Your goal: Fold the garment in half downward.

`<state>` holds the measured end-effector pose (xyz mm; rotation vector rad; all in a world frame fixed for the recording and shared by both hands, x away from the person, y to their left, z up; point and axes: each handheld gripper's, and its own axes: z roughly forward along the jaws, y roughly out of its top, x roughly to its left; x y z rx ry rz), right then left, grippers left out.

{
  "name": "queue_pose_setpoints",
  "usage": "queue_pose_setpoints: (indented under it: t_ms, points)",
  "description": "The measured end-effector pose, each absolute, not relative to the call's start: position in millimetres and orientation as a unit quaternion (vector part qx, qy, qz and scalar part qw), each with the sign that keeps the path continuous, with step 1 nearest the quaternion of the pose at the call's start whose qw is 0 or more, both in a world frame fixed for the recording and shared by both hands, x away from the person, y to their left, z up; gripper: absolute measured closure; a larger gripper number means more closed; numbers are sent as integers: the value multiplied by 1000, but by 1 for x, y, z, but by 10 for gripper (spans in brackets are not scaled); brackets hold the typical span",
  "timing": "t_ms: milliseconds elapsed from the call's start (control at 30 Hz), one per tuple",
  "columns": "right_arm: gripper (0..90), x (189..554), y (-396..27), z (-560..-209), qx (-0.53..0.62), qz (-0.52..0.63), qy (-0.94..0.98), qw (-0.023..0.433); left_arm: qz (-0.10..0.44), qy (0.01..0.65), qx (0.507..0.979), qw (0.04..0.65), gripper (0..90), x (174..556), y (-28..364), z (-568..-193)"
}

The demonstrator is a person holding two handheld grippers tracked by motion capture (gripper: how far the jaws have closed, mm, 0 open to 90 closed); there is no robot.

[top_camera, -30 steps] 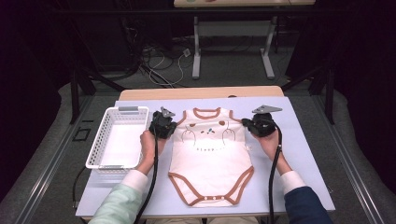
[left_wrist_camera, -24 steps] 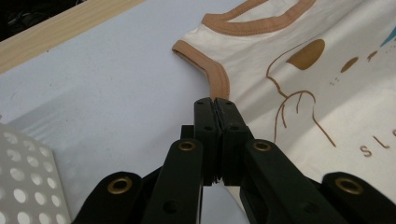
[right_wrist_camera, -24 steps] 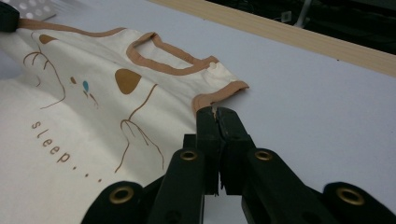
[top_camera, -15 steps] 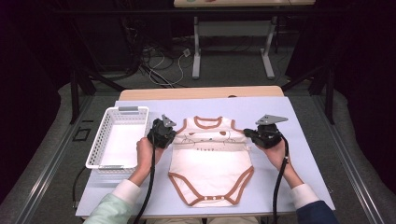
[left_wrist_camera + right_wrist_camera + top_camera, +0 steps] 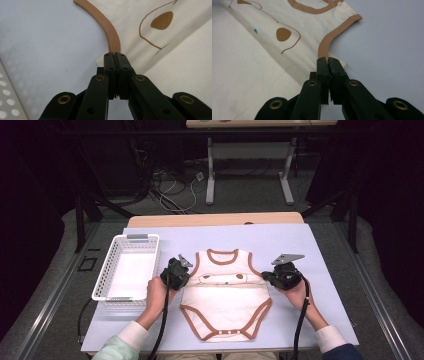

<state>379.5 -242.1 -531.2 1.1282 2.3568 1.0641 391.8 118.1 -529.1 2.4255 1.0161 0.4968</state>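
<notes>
With both grippers' fingers (image 5: 115, 58) clamped on the bodysuit (image 5: 225, 305) armholes.

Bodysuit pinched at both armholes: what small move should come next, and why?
Probably carry the top edge on toward the snap end. Both the left gripper and right gripper are shut on the brown trim of the bodysuit, whose upper part already creases across the chest.

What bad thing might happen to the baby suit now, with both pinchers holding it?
Each gripper, left and right, pinches just a thin bit of the bodysuit's brown trim, so an edge might slip out and spoil the fold. If one hand pulls harder, the fold may end up crooked. The white basket sits close to the left hand, which might bump it.
</notes>
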Motion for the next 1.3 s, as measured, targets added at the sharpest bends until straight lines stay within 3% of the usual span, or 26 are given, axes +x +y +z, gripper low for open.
queue_pose_setpoints:
  t_ms: [433, 533, 633, 700, 800, 900, 1300]
  points:
    - [868, 381, -236, -548, 403, 327, 841, 152, 182, 372, 881, 229, 878, 388, 117, -542]
    - [823, 381, -236, -548, 404, 327, 841, 151, 183, 377, 877, 236, 864, 387, 118, -543]
    - [737, 382, -237, -546, 401, 335, 840, 148, 187, 385, 872, 239, 781, 388, 118, -542]
    - [655, 382, -237, -544, 402, 340, 837, 149, 195, 392, 865, 247, 665, 388, 118, -540]
    - [597, 384, -235, -538, 401, 349, 833, 154, 197, 396, 859, 258, 530, 391, 118, -537]
    - [560, 388, -231, -535, 403, 356, 828, 156, 194, 398, 856, 267, 449, 397, 116, -534]
    - [578, 418, -215, -541, 435, 360, 811, 154, 149, 433, 843, 283, 437, 438, 109, -537]
